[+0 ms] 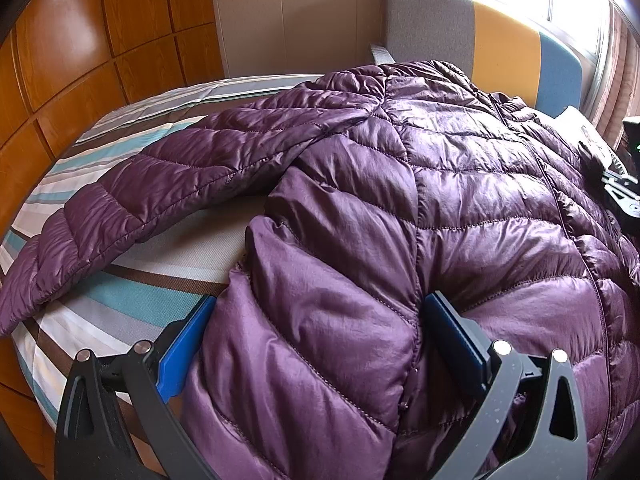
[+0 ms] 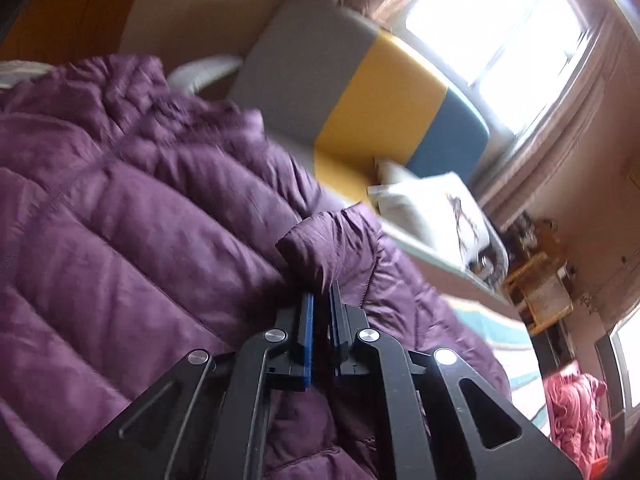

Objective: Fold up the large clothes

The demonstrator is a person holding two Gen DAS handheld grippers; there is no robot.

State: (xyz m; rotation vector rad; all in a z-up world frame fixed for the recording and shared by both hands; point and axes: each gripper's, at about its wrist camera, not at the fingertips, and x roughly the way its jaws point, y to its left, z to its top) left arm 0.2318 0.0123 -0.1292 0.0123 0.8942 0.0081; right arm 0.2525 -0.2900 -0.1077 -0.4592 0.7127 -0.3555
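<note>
- Lying across a bed with a striped sheet (image 1: 120, 304), a purple quilted jacket (image 1: 460, 184) covers most of the mattress, front up, its zip running down the middle.
- One sleeve (image 1: 132, 200) stretches out to the left over the stripes, away from the body of the jacket.
- Left tongs (image 1: 320, 344) stand wide apart at the near hem, a thick bulge of the jacket sitting between the two blue pads (image 1: 180, 356); whether the pads actually press on the fabric I cannot tell.
- Right tongs (image 2: 320, 304) are drawn together, and a fold of the purple jacket (image 2: 120, 216) rises from between their tips, pinched there; this view is blurred.
- From the left wrist view, part of the right tongs' black frame shows at the far right edge of the jacket.
- Behind the bed stands a headboard (image 1: 504, 40) in grey, yellow and blue panels, with a bright window (image 2: 496, 28) and curtains beyond it.
- A white pillow (image 2: 436, 208) lies at the head of the bed, just beside the jacket's right shoulder.
- Wood panelling (image 1: 72, 48) fills the left wall.
- A pink garment (image 2: 576, 420) is heaped low at the right, apart from the jacket.
</note>
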